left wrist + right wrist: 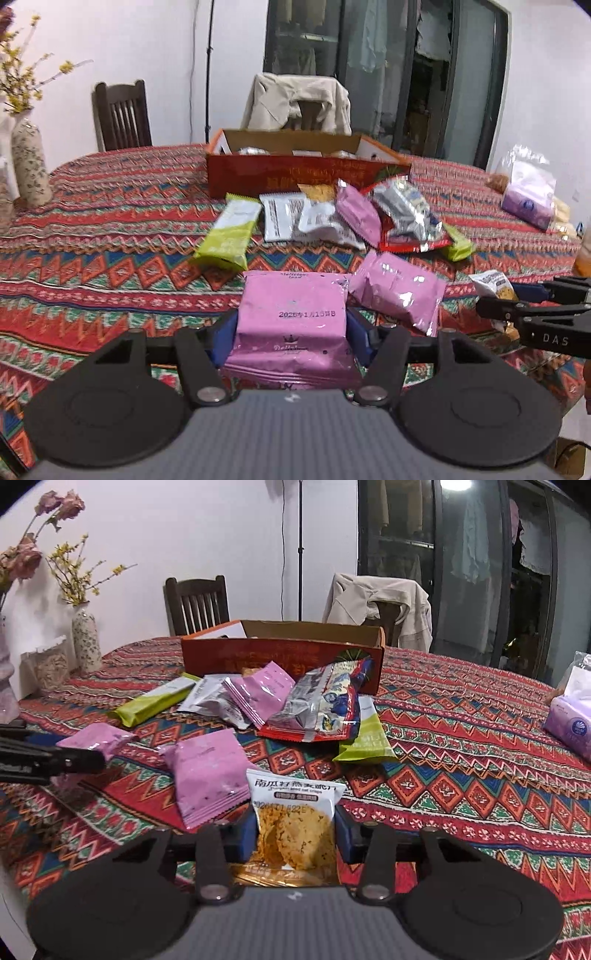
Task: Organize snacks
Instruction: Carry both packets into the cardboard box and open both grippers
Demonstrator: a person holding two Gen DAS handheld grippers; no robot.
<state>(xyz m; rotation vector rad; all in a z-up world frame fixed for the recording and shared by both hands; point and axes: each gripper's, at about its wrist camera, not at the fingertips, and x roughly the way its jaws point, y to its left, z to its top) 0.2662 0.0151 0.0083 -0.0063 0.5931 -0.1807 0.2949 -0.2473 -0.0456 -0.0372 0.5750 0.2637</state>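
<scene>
My left gripper (291,332) is shut on a pink snack packet (291,317), held above the patterned tablecloth. My right gripper (295,834) is shut on a white oat-crisp packet (293,823) with orange crackers showing; it also shows at the right in the left wrist view (495,286). A red cardboard box (306,173) stands open at the table's middle, also in the right wrist view (280,657). In front of it lies a pile of snacks: a green bar (229,232), white packets (284,218), pink packets (358,214) and a silver bag (406,210). Another pink packet (399,291) lies beside my left gripper.
A flowered vase (29,162) stands at the far left of the table. A purple tissue pack (528,195) lies at the far right. Two chairs (122,114) stand behind the table, one draped with a beige jacket (295,103).
</scene>
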